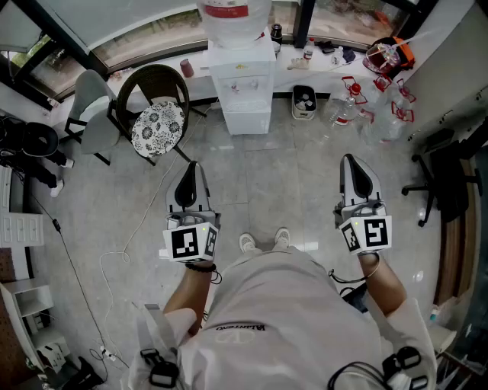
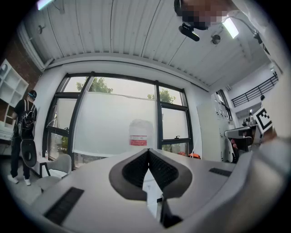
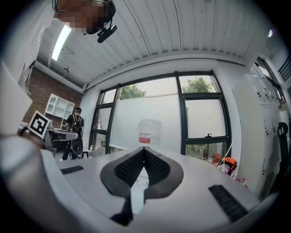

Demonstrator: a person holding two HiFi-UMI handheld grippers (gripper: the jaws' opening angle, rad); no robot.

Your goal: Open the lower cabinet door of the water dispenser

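Observation:
The white water dispenser (image 1: 242,84) stands by the window wall at the top middle of the head view, a water bottle (image 1: 232,14) on top. Its lower cabinet door (image 1: 247,120) is closed. Both grippers are held level over the floor, well short of the dispenser. The left gripper (image 1: 193,164) is shut with nothing in it, and so is the right gripper (image 1: 349,158). In the left gripper view the pads (image 2: 136,169) meet at their tips below the bottle (image 2: 140,134). The right gripper view shows closed pads (image 3: 158,167) and the bottle (image 3: 148,132) straight ahead.
A dark chair with a patterned cushion (image 1: 156,122) and a grey chair (image 1: 95,114) stand left of the dispenser. A small bin (image 1: 304,101) and plastic bottles (image 1: 347,107) lie to its right. A black office chair (image 1: 446,183) is at the far right. A cable (image 1: 145,221) crosses the floor. A person (image 2: 25,132) stands far left.

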